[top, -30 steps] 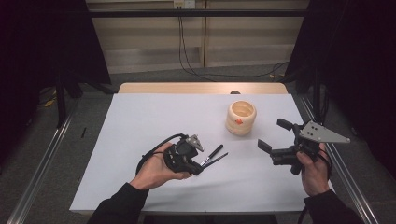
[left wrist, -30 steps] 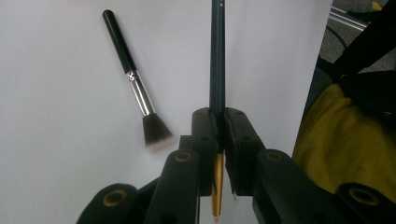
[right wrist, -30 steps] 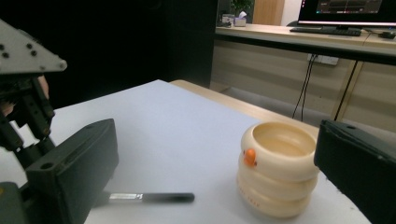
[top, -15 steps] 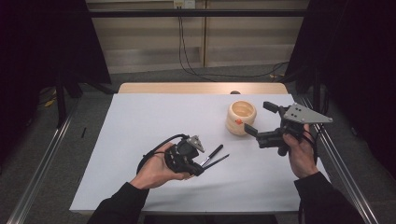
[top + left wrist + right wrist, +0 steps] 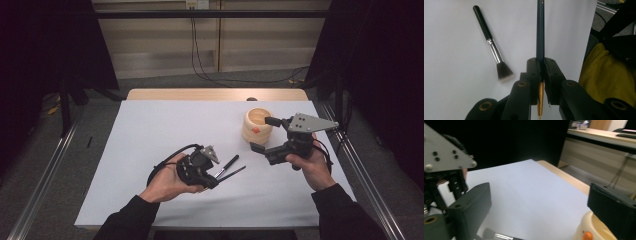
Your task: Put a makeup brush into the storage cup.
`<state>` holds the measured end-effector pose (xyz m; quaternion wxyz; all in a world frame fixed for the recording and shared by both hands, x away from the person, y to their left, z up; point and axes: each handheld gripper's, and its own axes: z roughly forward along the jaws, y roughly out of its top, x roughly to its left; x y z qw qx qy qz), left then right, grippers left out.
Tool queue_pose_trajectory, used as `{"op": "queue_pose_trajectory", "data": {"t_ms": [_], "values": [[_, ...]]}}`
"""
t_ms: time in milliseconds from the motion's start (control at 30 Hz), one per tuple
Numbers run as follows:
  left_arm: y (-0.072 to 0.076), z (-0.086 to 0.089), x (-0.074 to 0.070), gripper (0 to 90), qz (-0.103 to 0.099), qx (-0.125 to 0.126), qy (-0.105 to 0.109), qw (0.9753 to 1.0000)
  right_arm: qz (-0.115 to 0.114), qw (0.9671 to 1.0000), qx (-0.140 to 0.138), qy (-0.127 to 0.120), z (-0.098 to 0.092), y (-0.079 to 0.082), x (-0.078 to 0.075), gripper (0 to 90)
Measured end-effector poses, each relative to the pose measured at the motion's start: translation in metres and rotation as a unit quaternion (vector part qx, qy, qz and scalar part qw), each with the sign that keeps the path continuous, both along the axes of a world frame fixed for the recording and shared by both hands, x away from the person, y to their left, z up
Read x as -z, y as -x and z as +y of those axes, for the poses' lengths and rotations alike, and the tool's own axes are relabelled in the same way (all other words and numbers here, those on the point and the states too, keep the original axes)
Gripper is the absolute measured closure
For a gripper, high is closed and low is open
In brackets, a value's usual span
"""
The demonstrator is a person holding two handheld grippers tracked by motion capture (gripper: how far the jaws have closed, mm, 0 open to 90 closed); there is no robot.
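So the left gripper (image 5: 539, 75) had its fingers (image 5: 533, 72) pinching a thin dark blue pencil-like brush handle (image 5: 540, 30), gold end poking back between them. In the high view it sat low over the white counter (image 5: 150, 130), near the middle, with the handle sticking out toward the right. A makeup brush (image 5: 492, 47) with a black handle, silver ferrule and dark bristles lay flat on the counter just beside it, not touching.

The right gripper (image 5: 264, 134) was over by the beige cup (image 5: 257, 125) near the back right, fingers (image 5: 471, 207) spread wide, one each side of the cup. Couldn't tell if they touched it.
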<state>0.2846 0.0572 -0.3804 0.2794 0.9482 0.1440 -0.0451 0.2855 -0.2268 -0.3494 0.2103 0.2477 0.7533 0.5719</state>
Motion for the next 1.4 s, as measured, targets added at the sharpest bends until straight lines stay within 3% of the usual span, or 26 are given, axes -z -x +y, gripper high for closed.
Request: {"op": "queue_pose_trajectory", "data": {"t_ms": [67, 133, 233, 333, 433, 633, 733, 833, 967, 1033, 1067, 1133, 1167, 1200, 1233, 1267, 1400], "values": [[0.001, -0.001, 0.000, 83.3, -0.007, 0.011, -0.012, 0.9998, 0.019, 0.9997, -0.007, 0.009, 0.003, -0.002, 0.002, 8.0], [0.000, -0.001, 0.000, 83.3, -0.004, 0.016, -0.012, 0.9998, 0.038, 0.9990, -0.019, 0.010, 0.005, -0.004, 0.003, 8.0], [0.001, -0.002, 0.000, 83.3, -0.003, 0.013, -0.015, 0.9998, 0.044, 0.9978, -0.036, 0.034, 0.010, -0.005, 0.006, 10.1], [0.000, -0.001, 0.000, 83.2, -0.007, 0.010, -0.015, 0.9998, 0.051, 0.9966, -0.054, 0.037, 0.013, -0.004, 0.006, 13.2], [-0.001, 0.000, 0.000, 83.3, -0.007, 0.009, -0.016, 0.9998, 0.073, 0.9935, -0.077, 0.042, 0.016, -0.005, -0.001, 14.5], [0.000, -0.002, 0.000, 83.3, -0.009, 0.008, -0.021, 0.9997, 0.076, 0.9883, -0.102, 0.084, 0.024, -0.009, -0.009, 17.4], [0.000, -0.002, 0.001, 83.3, -0.004, 0.006, -0.019, 0.9998, 0.096, 0.9810, -0.121, 0.118, 0.029, -0.013, -0.006, 19.8], [0.002, -0.004, 0.003, 83.3, -0.001, 0.017, -0.028, 0.9995, 0.113, 0.9701, -0.137, 0.165, 0.036, -0.017, 0.001, 22.6], [0.003, -0.006, 0.003, 83.3, -0.001, 0.016, -0.029, 0.9994, 0.119, 0.9580, -0.172, 0.196, 0.041, -0.018, 0.004, 23.5], [0.001, -0.005, 0.004, 83.3, -0.002, 0.022, -0.033, 0.9992, 0.129, 0.9505, -0.184, 0.214, 0.044, -0.018, 0.006, 26.3], [0.002, -0.005, 0.004, 83.3, -0.002, 0.020, -0.033, 0.9993, 0.139, 0.9448, -0.195, 0.224, 0.045, -0.019, 0.007, 27.3], [0.001, -0.005, 0.004, 83.3, -0.003, 0.023, -0.034, 0.9991, 0.149, 0.9385, -0.204, 0.235, 0.047, -0.019, 0.009, 32.6], [0.001, -0.005, 0.004, 83.3, -0.007, 0.022, -0.033, 0.9992, 0.151, 0.9340, -0.215, 0.243, 0.048, -0.019, 0.011, 39.7], [0.002, -0.005, 0.004, 83.3, -0.005, 0.019, -0.033, 0.9993, 0.150, 0.9316, -0.221, 0.247, 0.049, -0.018, 0.011, 45.1], [0.003, -0.006, 0.004, 83.3, -0.001, 0.018, -0.034, 0.9993, 0.147, 0.9304, -0.229, 0.246, 0.049, -0.018, 0.011, 46.0], [0.003, -0.006, 0.004, 83.3, -0.004, 0.022, -0.038, 0.9990, 0.156, 0.9251, -0.239, 0.251, 0.050, -0.017, 0.011, 46.0], [0.004, -0.009, 0.006, 83.3, -0.001, 0.024, -0.037, 0.9990, 0.164, 0.9094, -0.261, 0.279, 0.056, -0.012, 0.014, 49.6]]}}
